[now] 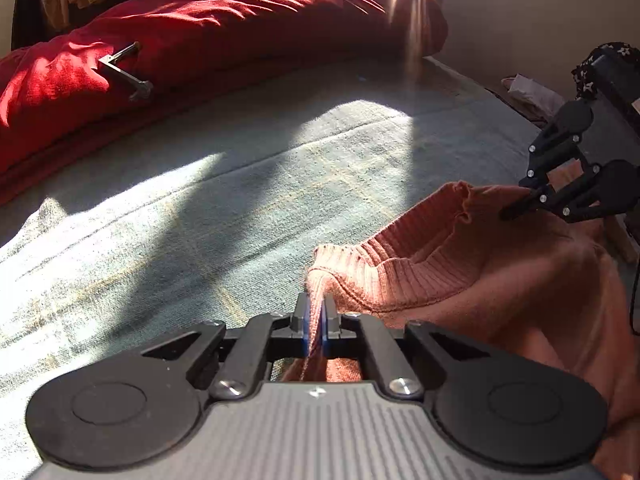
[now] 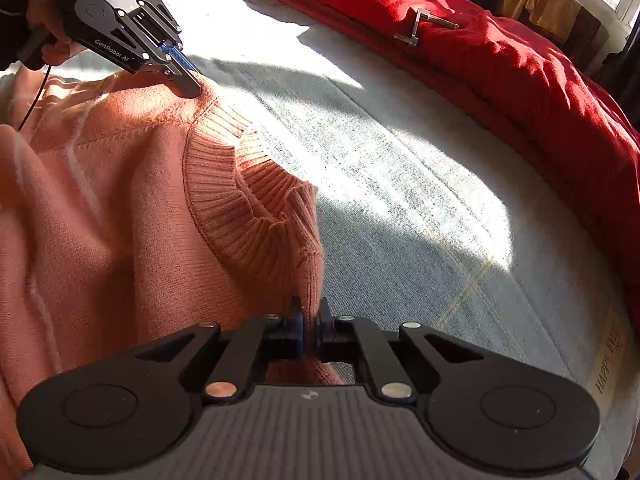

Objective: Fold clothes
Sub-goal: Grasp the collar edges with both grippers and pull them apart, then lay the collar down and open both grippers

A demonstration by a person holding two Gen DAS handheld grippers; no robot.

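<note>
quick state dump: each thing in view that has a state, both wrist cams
left gripper: shut on the sweater's shoulder by the collar.
right gripper: shut on the other shoulder.
pink sweater: held up at both shoulders, unfolded, body bunched and hanging.
ribbed collar: open, sagging between the grips.
red duvet: rumpled, heaped along the far edge.
grey bedspread: spread flat.

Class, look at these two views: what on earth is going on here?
A person is working with two hand-held grippers on a salmon-pink knit sweater over a bed with a pale blue-grey cover. The left gripper and the right gripper are each shut on the sweater near its ribbed collar, one at each side. No fold shows yet. A red duvet lies behind.
</note>
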